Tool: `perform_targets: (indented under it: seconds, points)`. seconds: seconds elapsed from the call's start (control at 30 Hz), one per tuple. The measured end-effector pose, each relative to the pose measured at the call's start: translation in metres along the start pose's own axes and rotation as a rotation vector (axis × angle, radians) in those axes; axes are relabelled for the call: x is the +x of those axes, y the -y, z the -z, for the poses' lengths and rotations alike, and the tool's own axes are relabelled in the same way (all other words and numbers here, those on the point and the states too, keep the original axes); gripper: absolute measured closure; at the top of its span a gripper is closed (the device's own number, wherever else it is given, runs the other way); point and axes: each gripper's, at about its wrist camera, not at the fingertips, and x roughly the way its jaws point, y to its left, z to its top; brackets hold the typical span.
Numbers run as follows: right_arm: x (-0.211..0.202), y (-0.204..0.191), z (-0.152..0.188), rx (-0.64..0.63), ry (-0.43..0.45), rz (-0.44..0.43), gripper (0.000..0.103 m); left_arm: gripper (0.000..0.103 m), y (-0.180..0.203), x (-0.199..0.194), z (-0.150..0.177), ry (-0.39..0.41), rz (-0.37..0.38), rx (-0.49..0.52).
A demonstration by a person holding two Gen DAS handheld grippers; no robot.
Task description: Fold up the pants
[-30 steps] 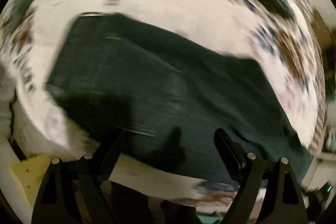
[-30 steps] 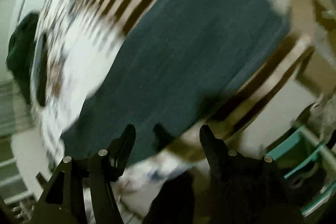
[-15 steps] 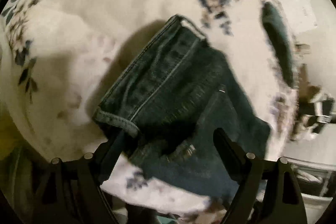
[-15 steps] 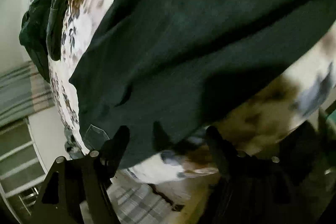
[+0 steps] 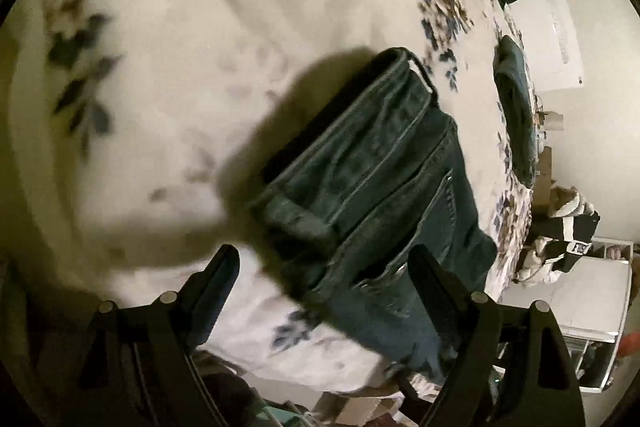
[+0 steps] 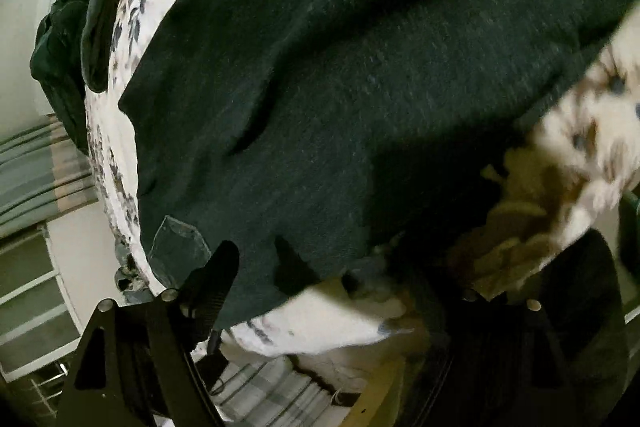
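pants (image 5: pixel 372 195) now fill more of both views, left gripper (image 5: pixel 320 267) wide and empty, right gripper (image 6: pixel 320 267) opening wider, empty.

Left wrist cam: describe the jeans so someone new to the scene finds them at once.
Start at the bed with the white floral bedspread that fills the view. The jeans lie on it near the lower right edge, just ahead of the open left gripper. They are folded dark blue denim with pale stitched seams, a hem and a pocket, unlike the plain dark green garments farther along the bed's edge.
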Motion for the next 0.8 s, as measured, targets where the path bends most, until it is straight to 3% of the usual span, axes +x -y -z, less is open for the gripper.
perform_targets:
  seconds: [0.17, 0.37, 0.43, 0.47, 0.6, 0.77, 0.8]
  points:
    - [0.006, 0.003, 0.005, 0.003, -0.027, -0.030, 0.018, 0.017, 0.005, 0.031, -0.022, 0.017, 0.046, 0.002]
    - [0.009, 0.005, 0.000, 0.066, 0.037, -0.130, 0.019, 0.019, 0.029, 0.040, -0.027, 0.114, 0.004, 0.056]
    - [0.009, 0.008, -0.001, 0.097, 0.066, -0.151, 0.019, 0.047, 0.029, 0.035, -0.024, 0.154, 0.007, 0.065]
    - [0.009, 0.011, -0.001, 0.119, 0.082, -0.170, 0.020, 0.067, 0.028, 0.029, -0.023, 0.170, 0.013, 0.068]
    - [0.000, 0.016, 0.005, 0.155, 0.129, -0.183, 0.040, 0.077, 0.026, 0.009, -0.021, 0.204, 0.057, 0.102]
    - [0.007, 0.021, 0.000, 0.219, 0.181, -0.177, 0.040, 0.080, 0.037, -0.009, -0.022, 0.235, 0.089, 0.145]
    - [0.008, 0.018, 0.000, 0.225, 0.193, -0.162, 0.051, 0.081, 0.041, -0.015, -0.022, 0.247, 0.088, 0.159]
